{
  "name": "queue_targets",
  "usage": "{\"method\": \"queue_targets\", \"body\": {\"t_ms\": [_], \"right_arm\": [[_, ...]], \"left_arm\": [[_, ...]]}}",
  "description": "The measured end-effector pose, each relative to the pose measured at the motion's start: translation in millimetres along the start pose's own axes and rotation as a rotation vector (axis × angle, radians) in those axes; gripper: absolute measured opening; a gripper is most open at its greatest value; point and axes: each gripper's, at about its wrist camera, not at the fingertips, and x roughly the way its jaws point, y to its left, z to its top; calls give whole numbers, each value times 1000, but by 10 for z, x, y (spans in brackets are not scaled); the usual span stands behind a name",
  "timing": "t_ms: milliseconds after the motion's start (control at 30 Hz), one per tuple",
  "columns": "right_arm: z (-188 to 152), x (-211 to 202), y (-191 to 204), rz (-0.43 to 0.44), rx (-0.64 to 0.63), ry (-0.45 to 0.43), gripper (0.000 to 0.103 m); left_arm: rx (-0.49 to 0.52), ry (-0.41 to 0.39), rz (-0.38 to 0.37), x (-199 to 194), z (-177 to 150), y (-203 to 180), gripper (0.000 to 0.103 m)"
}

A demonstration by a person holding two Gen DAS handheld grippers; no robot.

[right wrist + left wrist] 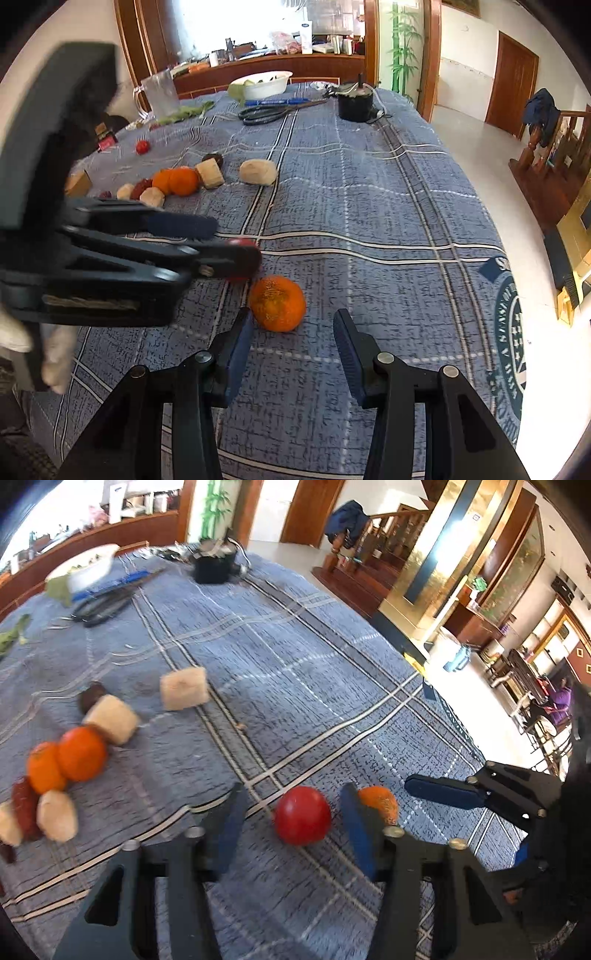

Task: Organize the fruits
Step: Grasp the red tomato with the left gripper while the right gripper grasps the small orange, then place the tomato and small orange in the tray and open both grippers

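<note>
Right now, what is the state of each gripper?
Left gripper: open, around the red tomato, not holding.
Right gripper: open, empty, near the orange.

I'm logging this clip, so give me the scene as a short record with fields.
surface: blue plaid tablecloth
left tool: open, either side of red tomato
right tool: open, just short of speckled orange
tomato and orange: lying close together
fruit row: oranges, pale chunks, red pieces, far left
background: white bowl, scissors
</note>
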Motion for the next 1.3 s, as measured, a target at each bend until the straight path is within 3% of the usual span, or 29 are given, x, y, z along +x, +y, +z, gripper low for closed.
{"method": "queue_targets", "body": {"t_ms": [33, 133, 333, 367, 433, 767, 1033, 1167, 1300], "right_arm": [[4, -2, 8, -6, -7, -1, 48], [45, 40, 55, -6, -22, 4, 48], [133, 165, 236, -17, -59, 11, 48], [137, 189, 252, -16, -60, 14, 47], [144, 252, 273, -13, -53, 28, 33], [207, 56, 510, 1, -40, -16, 31], [434, -225, 1199, 82, -118, -85, 31], [596, -281, 1759, 172, -190, -105, 32], [766, -246, 2408, 267, -266, -106, 32]], "left_arm": [[1, -3, -22, 12, 10, -1, 25], [-23, -4, -46, 20, 12, 16, 26], [-37, -15, 13, -156, -83, 113, 26], [-35, -21, 27, -196, -104, 133, 26], [-41, -37, 41, -305, -157, 181, 26], [-126, -143, 122, -989, -532, 451, 26], [-310, -272, 244, -1882, -1047, 1039, 26], [-404, -343, 359, -2405, -1410, 1481, 26], [-488, -361, 469, -2789, -1715, 1957, 26]]}}
